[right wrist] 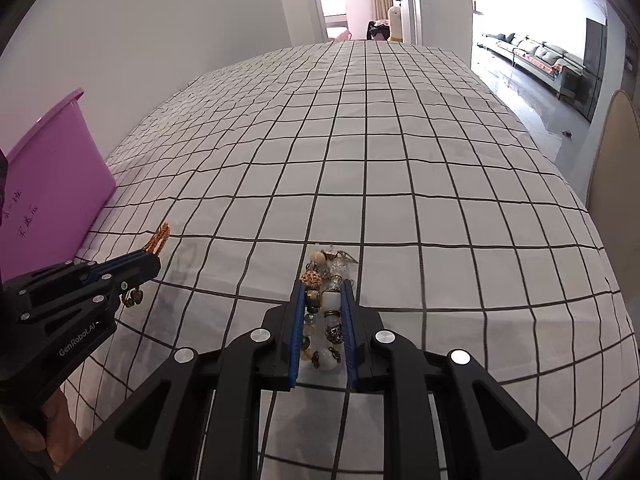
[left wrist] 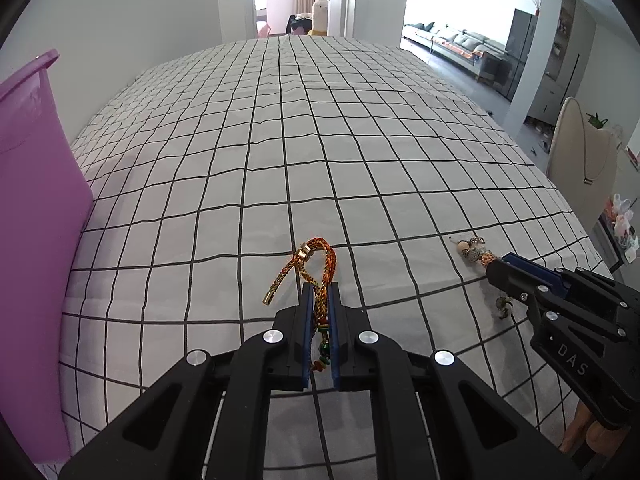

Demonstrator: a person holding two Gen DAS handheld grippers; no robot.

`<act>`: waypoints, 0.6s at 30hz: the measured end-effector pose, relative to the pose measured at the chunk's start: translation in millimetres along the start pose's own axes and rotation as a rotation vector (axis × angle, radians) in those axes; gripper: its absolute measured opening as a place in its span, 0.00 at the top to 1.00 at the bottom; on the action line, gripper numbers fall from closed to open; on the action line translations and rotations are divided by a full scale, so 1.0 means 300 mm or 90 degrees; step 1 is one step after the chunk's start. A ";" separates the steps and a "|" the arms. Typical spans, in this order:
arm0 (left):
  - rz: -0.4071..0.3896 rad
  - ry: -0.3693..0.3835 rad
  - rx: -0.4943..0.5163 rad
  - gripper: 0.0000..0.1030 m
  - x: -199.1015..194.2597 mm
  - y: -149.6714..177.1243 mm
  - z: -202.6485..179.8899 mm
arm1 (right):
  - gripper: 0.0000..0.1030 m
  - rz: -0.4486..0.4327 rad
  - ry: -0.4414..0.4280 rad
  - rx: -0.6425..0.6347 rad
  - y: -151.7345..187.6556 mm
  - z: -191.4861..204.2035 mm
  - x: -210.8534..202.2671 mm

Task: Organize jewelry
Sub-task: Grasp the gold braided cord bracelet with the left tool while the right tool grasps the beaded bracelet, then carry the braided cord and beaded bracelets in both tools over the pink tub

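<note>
My left gripper (left wrist: 320, 286) is shut on an orange braided cord bracelet (left wrist: 316, 260) with gold end caps; its loop sticks out past the fingertips above the checked cloth. It also shows in the right wrist view (right wrist: 154, 258) at the left, with the cord (right wrist: 159, 236) poking out. My right gripper (right wrist: 323, 284) is shut on a beaded bracelet (right wrist: 326, 304) of white, brown and clear beads. In the left wrist view the right gripper (left wrist: 496, 268) is at the right with the beads (left wrist: 474, 250) at its tip.
A purple plastic bin (left wrist: 32, 152) stands at the left edge of the table; it also shows in the right wrist view (right wrist: 52, 184). A beige necklace bust (left wrist: 580, 148) with a chain stands at the right. The white checked tablecloth (left wrist: 300, 140) stretches ahead.
</note>
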State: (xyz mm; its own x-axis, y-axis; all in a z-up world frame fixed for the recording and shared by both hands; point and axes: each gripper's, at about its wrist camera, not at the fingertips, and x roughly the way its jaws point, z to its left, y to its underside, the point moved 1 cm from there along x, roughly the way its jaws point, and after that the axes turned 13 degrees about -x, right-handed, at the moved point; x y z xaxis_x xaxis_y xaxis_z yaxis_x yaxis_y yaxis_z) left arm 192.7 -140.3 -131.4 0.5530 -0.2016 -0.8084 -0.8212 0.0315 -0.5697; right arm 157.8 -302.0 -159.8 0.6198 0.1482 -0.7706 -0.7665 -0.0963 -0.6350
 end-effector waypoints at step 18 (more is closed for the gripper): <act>-0.003 0.017 -0.004 0.93 -0.233 -0.015 -0.102 | 0.83 -0.015 -0.013 -0.004 -0.025 -0.030 -0.253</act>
State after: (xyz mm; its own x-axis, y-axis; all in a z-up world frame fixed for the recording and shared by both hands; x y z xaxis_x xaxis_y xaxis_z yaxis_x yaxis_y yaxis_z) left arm 153.5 -156.3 -67.7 0.5529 -0.2279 -0.8015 -0.8196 0.0248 -0.5724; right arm 117.9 -321.3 -97.1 0.6336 0.1709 -0.7545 -0.7509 -0.0988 -0.6530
